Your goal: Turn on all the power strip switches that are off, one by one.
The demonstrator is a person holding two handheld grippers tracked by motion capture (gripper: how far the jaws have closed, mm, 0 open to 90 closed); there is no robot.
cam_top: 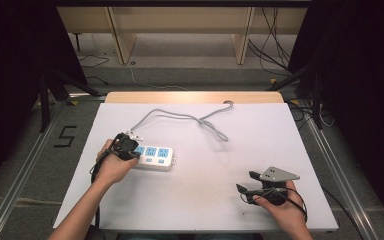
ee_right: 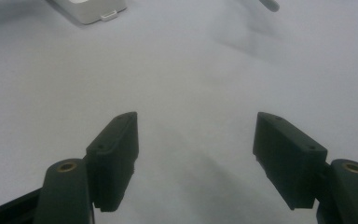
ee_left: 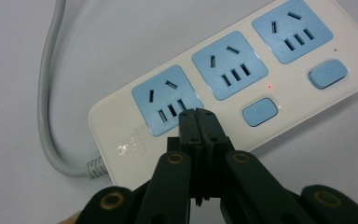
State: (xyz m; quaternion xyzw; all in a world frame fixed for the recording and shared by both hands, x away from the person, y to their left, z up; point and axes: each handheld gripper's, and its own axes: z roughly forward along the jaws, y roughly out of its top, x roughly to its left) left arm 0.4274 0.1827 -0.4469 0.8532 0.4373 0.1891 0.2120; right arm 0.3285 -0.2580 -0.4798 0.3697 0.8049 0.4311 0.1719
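White table (cam_top: pixel 205 200) with power strip (cam_top: pixel 155 157) and two hand-held grippers.
Left gripper (ee_left: pixel 197 116): jaws closed together, empty, tips over the strip's end socket. Right gripper (ee_right: pixel 196 154): jaws wide apart, empty.

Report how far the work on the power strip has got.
Done: the left gripper is shut, its tips over the power strip by the first blue socket; a small red light glows. In hand: the tips seem aimed at the first switch button, hidden behind them; contact cannot be told. Left: the two visible buttons look untouched, and the right gripper waits open over the bare table.
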